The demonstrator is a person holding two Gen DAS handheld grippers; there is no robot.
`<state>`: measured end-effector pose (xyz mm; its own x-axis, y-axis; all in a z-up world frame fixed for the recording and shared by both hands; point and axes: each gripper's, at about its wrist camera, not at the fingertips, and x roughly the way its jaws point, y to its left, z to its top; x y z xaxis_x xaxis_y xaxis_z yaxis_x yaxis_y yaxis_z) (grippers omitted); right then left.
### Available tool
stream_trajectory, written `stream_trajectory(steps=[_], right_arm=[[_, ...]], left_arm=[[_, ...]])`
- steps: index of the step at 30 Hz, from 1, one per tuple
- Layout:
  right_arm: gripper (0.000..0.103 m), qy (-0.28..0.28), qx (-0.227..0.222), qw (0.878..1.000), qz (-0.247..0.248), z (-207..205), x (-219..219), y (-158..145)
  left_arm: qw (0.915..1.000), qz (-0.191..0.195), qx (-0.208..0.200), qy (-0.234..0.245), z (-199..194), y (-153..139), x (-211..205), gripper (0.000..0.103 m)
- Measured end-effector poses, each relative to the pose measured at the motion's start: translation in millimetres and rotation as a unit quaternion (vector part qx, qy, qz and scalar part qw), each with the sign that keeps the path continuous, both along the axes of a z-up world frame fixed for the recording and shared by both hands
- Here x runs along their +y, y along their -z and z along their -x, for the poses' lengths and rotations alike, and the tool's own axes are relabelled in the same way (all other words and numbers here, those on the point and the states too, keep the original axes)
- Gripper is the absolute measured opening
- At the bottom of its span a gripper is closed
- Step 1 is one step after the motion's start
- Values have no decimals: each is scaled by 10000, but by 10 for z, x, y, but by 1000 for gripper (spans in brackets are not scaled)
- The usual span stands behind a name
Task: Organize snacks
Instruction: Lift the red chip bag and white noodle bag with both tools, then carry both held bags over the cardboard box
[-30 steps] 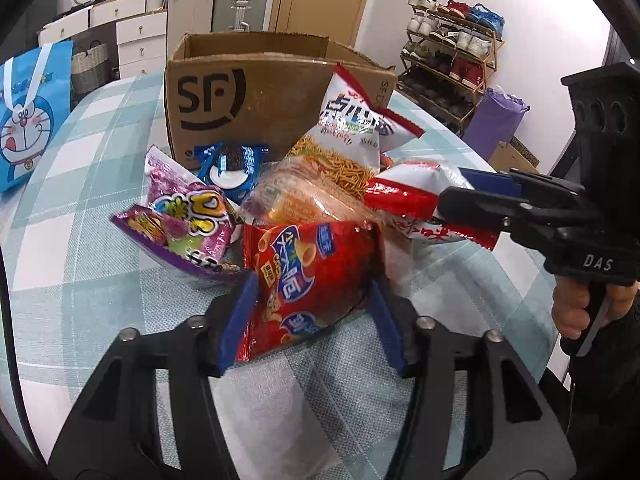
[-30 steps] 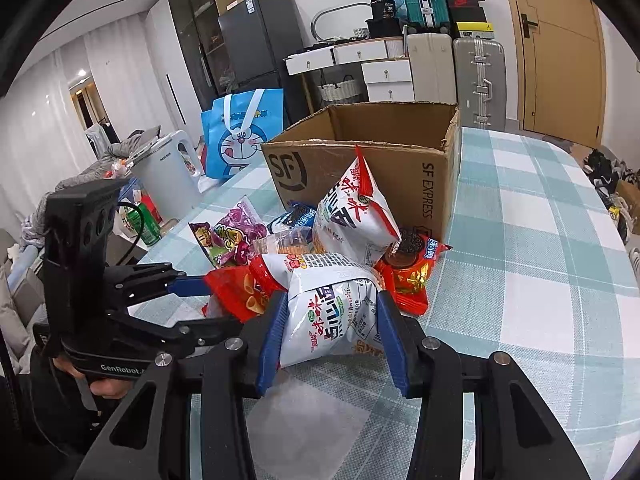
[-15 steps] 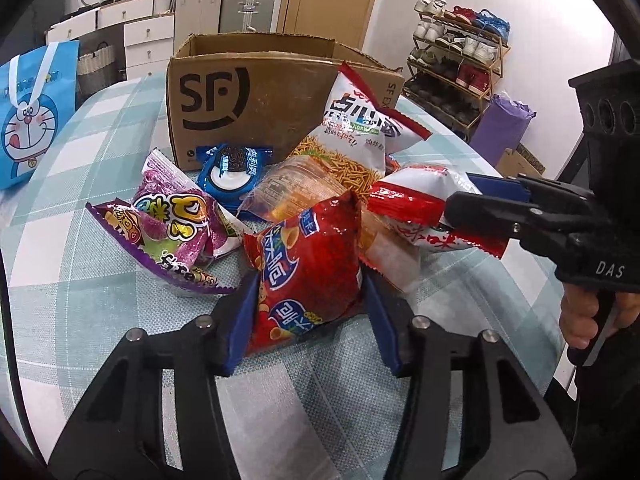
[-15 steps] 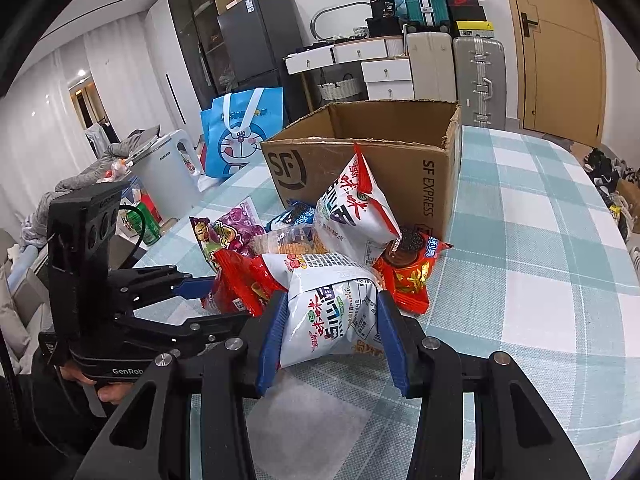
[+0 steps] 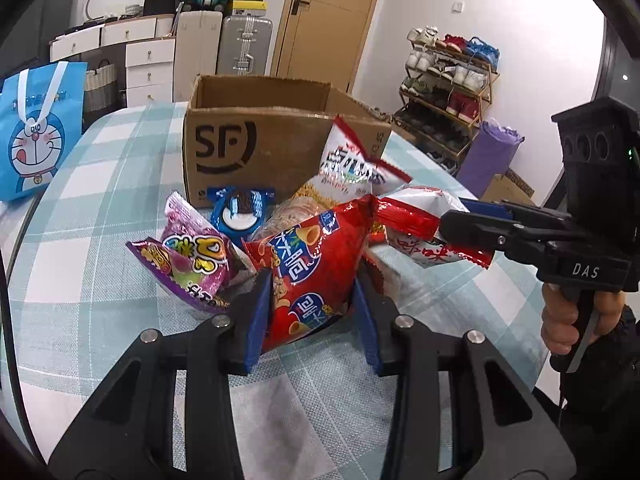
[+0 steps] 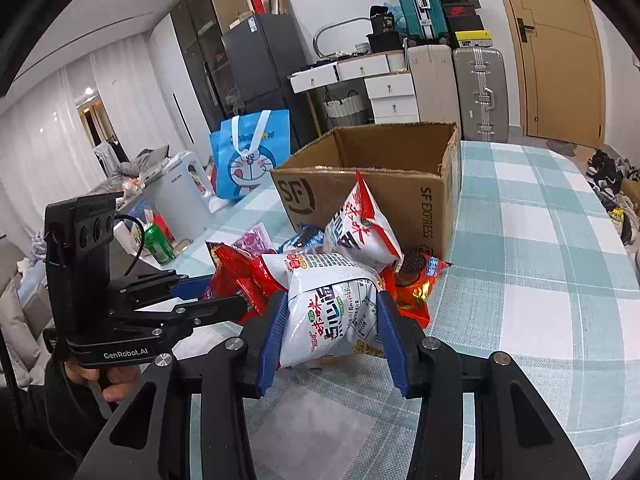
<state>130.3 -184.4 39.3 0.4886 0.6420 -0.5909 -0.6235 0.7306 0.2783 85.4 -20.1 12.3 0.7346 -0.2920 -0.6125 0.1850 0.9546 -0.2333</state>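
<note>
My left gripper (image 5: 312, 316) is shut on a red chip bag (image 5: 316, 264) and holds it lifted and tilted above the checked tablecloth; the bag also shows in the right wrist view (image 6: 236, 276). My right gripper (image 6: 332, 336) is shut on a white and red snack bag (image 6: 332, 308), seen from the side in the left wrist view (image 5: 416, 224). Behind them lie a purple candy bag (image 5: 192, 256), a blue cookie pack (image 5: 240, 212), a white noodle-snack bag (image 5: 352, 164) and a small red pack (image 6: 416, 284). The open SF cardboard box (image 5: 256, 148) stands behind the pile.
A blue Doraemon bag (image 5: 36, 132) stands at the table's far left edge. A green can (image 6: 156, 244) and a white kettle (image 6: 184, 196) sit left of the table. Suitcases, drawers and a shoe rack (image 5: 448, 92) line the room behind.
My left gripper has closed on the red chip bag and raised it off the cloth, tilting it upright. My right gripper has lifted the white bag slightly.
</note>
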Motion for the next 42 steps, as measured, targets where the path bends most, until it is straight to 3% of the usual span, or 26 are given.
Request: stream_trajectory(steps=[15,27,42], right_arm=[[45,-52,-17,9972,-751,48,-136,-205],[45,275,-225,9888,-1451,1,-339,-451],[45,533,-265,9865,-1525,-457,-121,-678]], left_arm=[[9987,215,-440,-168,246,-367,97,36],[9957,238,-717,-532,193,-655,304,36],[9908,57,-919,-996,-418,-1072,414,36]])
